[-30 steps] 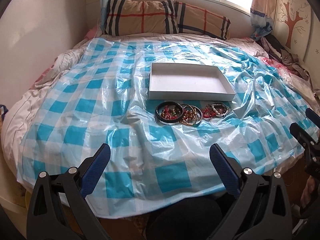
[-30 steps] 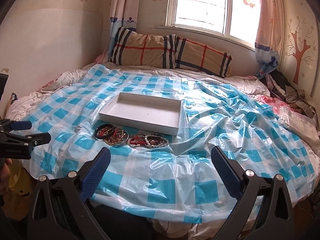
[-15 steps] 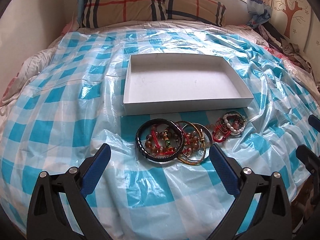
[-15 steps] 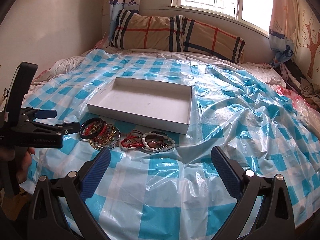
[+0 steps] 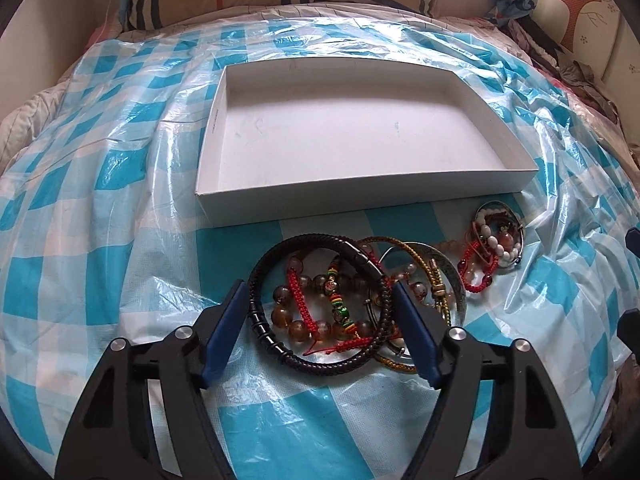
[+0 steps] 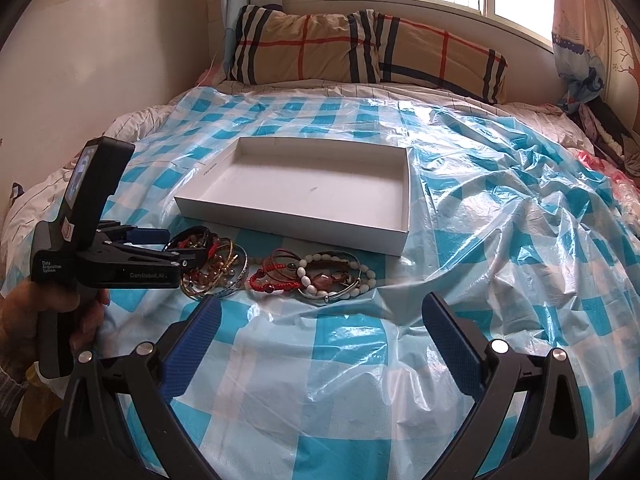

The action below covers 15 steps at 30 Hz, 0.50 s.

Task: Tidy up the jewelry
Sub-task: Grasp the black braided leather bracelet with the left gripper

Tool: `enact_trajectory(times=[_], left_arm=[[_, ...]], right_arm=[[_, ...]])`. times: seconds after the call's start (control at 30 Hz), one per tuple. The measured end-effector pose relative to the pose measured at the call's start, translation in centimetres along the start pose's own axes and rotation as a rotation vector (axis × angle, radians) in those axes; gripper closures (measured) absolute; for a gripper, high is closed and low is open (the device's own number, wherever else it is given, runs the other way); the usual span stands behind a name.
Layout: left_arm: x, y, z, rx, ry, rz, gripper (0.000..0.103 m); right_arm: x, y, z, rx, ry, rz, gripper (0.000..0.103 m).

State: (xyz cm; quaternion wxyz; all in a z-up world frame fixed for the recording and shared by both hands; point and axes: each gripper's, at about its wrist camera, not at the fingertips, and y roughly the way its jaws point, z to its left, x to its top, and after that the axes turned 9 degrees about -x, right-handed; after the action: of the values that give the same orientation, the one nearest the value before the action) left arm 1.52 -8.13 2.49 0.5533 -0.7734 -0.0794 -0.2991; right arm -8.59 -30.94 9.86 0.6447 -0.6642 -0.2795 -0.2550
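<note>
I am lowering my left gripper around the black braided bracelet; its jaws have just been closing, the blue pads flanking the ring, and I cannot tell if they press it. Inside the ring are lying amber beads and a red knotted cord. Its housing is reading "Data Acquisition System" and "GenRobot.AI". Rightward, gold bangles and a white bead bracelet are lying on the bed's checked sheet, before the white box. My right gripper is hanging apart, holding nothing.
</note>
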Motion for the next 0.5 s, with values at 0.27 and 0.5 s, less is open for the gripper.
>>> enact_trajectory(times=[0.27, 0.5], left_arm=[[-0.3, -0.8, 0.1, -0.027, -0.005, 0.014, 0.063], [0.1, -0.6, 1.9, 0.025, -0.009, -0.017, 0.022]], right_arm=[[0.4, 0.7, -0.3, -0.017, -0.011, -0.001, 0.007], [0.3, 1.9, -0.2, -0.004, -0.010, 0.013, 0.007]])
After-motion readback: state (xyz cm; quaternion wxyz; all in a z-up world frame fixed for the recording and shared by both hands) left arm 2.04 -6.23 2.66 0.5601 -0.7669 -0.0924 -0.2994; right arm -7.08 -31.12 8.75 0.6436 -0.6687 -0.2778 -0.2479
